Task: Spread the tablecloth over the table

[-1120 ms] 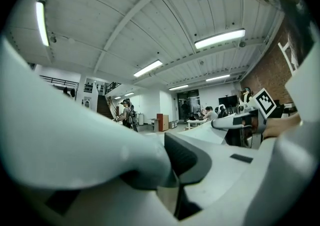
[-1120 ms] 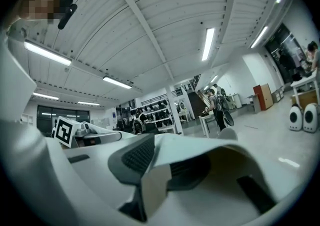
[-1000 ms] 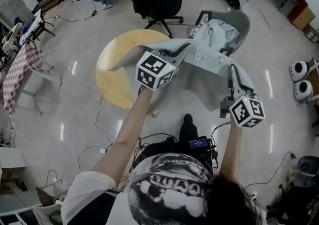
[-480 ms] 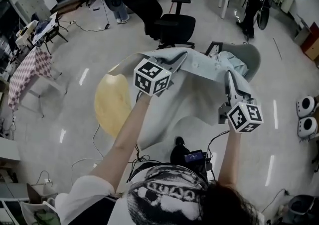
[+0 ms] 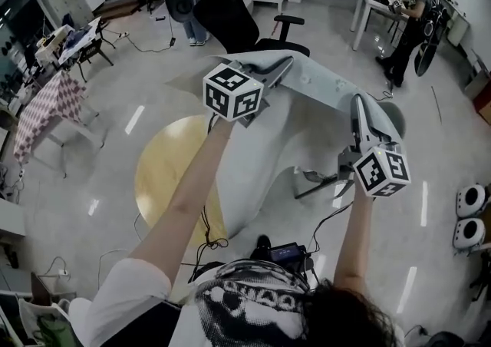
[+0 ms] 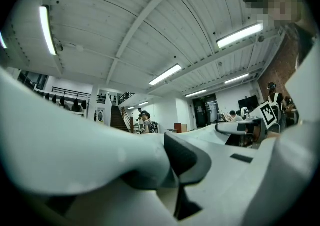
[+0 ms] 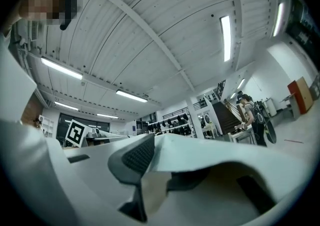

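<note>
Tablecloth first: the pale grey-blue fabric tablecloth (image 5: 322, 90) is up in the air, stretched by its top edge between my two hands, with the rest sagging in a loose belly toward the shiny floor. My left gripper (image 5: 281, 69) pinches one end of that edge, and in the left gripper view its jaws stand narrow with the cloth (image 6: 75, 140) folded over one finger and pressed against the dark pad of the other, so my left gripper (image 6: 171, 172) has a firm bite. My right gripper (image 5: 360, 106) pinches the other end; in the right gripper view the fabric (image 7: 215, 155) runs between the ribbed pad and the opposite finger of that gripper (image 7: 150, 172), jaws drawn in on it a little wider than on the left. The held edge is the long axis, running from my left hand away to the right and slightly nearer me at my right hand. The round yellow wooden table (image 5: 165, 176) lies below and to the left of that edge, under my left forearm, and only the lower drape seems to reach its right side. My left hand is the nearer one, so I judge the whole span must travel leftward over the tabletop before I lower it. A black office chair (image 5: 245, 19) stands beyond, clear of the cloth.
</note>
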The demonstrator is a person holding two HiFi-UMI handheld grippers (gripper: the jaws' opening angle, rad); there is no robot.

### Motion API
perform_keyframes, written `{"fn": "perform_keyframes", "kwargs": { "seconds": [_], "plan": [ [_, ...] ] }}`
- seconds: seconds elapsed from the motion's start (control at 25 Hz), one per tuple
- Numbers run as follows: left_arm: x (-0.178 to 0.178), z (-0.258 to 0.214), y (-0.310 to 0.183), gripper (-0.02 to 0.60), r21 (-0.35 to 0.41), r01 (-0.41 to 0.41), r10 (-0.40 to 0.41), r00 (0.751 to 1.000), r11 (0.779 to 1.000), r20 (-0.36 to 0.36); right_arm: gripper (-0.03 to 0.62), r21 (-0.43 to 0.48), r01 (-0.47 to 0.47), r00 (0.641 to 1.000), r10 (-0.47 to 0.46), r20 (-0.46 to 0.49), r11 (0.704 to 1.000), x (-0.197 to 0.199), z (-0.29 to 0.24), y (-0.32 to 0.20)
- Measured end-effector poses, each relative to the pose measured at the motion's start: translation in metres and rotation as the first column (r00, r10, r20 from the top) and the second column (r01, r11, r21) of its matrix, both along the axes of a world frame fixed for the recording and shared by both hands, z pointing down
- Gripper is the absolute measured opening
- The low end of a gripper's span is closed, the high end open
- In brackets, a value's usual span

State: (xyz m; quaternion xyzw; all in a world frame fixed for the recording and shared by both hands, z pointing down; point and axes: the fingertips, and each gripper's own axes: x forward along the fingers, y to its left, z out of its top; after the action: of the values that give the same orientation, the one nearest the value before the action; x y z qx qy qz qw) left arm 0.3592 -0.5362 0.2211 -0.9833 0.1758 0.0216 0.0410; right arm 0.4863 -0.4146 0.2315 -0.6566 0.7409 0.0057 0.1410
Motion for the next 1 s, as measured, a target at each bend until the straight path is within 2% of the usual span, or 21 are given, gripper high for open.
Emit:
{"fn": "perform_keyframes", "kwargs": {
  "seconds": [0.2, 0.36, 0.56, 0.72, 0.8, 0.88, 1.0],
  "plan": [
    [0.021, -0.033, -0.044, 0.048, 0.038, -0.006, 0.007, 1.0, 0.999, -0.029, 0.071, 0.059, 0.013, 1.0, -0.012, -0.012, 0.998, 0.02, -0.029, -0.042],
    [0.033, -0.056, -0.074, 0.048, 0.105, 0.01, -0.01, 1.0, 0.994, -0.002, 0.071, 0.097, 0.022, 1.0, -0.02, -0.019, 0.995, 0.03, -0.048, -0.072],
    [0.047, -0.076, -0.106, 0.051, 0.218, -0.004, -0.016, 0.996, 0.976, 0.09, 0.071, 0.143, 0.02, 1.0, -0.018, -0.011, 0.99, 0.036, -0.062, -0.101],
    [0.052, -0.091, -0.134, 0.055, 0.347, -0.047, -0.029, 0.977, 0.937, 0.21, 0.072, 0.165, 0.017, 1.0, -0.019, 0.014, 0.986, 0.032, -0.071, -0.128],
    [0.048, -0.094, -0.146, 0.057, 0.386, -0.055, -0.044, 0.969, 0.921, 0.244, 0.072, 0.16, 0.024, 0.999, -0.027, 0.02, 0.987, 0.026, -0.074, -0.142],
    [0.037, -0.092, -0.158, 0.055, 0.396, -0.044, -0.063, 0.965, 0.917, 0.253, 0.072, 0.144, 0.035, 0.999, -0.039, 0.02, 0.989, 0.015, -0.075, -0.155],
    [0.007, -0.078, -0.168, 0.055, 0.355, -0.011, -0.075, 0.971, 0.935, 0.227, 0.069, 0.107, 0.068, 0.997, -0.072, 0.026, 0.992, -0.01, -0.065, -0.167]
  ]
}}
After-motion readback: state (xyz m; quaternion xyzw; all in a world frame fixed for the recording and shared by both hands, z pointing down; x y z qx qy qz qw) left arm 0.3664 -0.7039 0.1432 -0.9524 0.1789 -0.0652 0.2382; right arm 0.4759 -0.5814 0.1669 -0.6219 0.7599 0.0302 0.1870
